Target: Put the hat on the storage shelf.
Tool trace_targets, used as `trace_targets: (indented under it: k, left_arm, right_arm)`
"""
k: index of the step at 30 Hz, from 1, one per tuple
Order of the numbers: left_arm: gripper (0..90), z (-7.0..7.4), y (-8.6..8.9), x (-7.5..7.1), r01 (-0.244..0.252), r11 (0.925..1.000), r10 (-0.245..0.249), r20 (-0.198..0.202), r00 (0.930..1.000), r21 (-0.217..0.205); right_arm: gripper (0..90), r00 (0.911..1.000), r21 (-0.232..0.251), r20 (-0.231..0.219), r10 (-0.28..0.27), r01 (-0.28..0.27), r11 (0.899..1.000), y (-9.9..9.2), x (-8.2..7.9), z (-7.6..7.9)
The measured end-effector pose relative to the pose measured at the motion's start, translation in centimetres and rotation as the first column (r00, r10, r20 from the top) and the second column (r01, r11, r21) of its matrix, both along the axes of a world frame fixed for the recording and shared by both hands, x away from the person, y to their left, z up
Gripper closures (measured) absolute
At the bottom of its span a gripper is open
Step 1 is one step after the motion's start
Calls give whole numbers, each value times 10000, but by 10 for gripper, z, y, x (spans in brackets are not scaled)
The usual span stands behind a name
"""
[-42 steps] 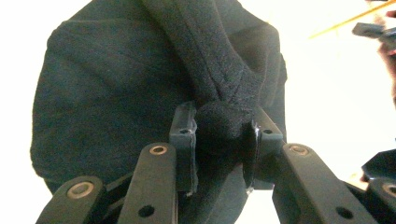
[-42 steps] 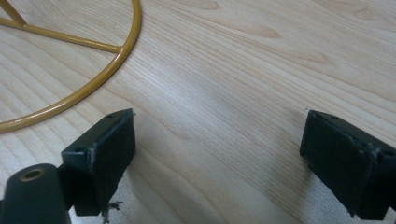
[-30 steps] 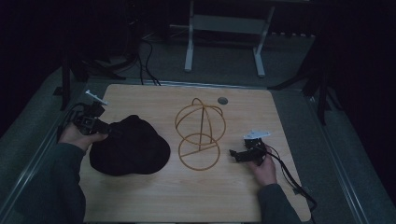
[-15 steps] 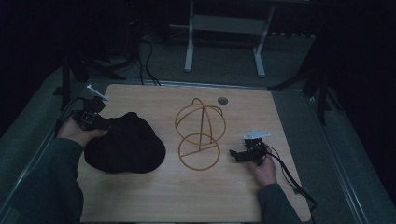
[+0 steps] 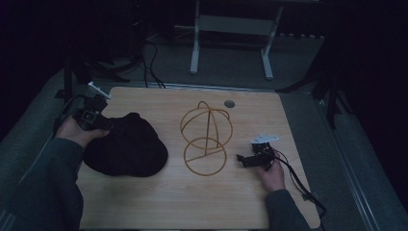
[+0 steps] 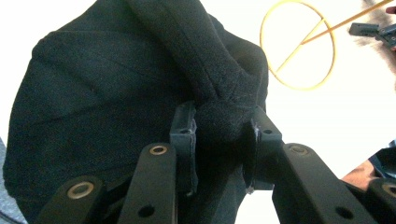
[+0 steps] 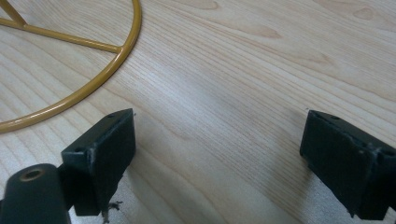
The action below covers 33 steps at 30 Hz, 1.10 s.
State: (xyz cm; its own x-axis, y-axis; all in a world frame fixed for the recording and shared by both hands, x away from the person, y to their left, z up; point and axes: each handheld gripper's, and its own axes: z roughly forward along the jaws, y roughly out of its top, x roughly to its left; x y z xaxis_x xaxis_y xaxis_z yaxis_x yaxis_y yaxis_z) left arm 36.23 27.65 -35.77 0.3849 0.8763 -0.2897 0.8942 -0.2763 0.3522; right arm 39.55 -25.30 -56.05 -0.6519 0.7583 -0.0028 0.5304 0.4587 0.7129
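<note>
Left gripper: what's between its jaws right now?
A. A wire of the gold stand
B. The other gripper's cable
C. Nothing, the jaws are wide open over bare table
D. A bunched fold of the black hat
D. In the left gripper view the left gripper has both pads pressed on a bunched fold of the black hat, while the gold wire stand sits apart, farther off on the table.

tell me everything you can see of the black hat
The black hat is soft, felt-like fabric with stitched seams, slumped in a rounded heap on the left of the wooden table. The left gripper has its jaws shut on a bunched fold at the hat's edge. It lies left of the gold wire stand, apart from it.
</note>
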Motion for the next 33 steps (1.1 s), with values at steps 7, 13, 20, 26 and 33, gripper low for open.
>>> trace_targets:
  k: [7,13,20,26,33]
  left_arm:
    - [691,12,-3,0,53,9998,-56,117,9999,215]
    - [690,19,-7,0,128,9994,-135,202,9997,320]
    - [690,26,-11,1,241,9988,-252,251,9994,431]
    - [690,32,-14,1,340,9981,-359,350,9987,514]
    - [690,40,-18,1,507,9969,-533,420,9977,600]
  right_arm:
    - [102,10000,-9,3,6,-6,10000,0,0,0]
    - [102,10000,-14,6,12,-12,10000,0,0,0]
    - [102,10000,-19,-20,7,-7,10000,0,0,0]
    - [102,10000,-32,-21,17,-17,10000,0,0,0]
    - [102,10000,-31,-18,17,-17,10000,0,0,0]
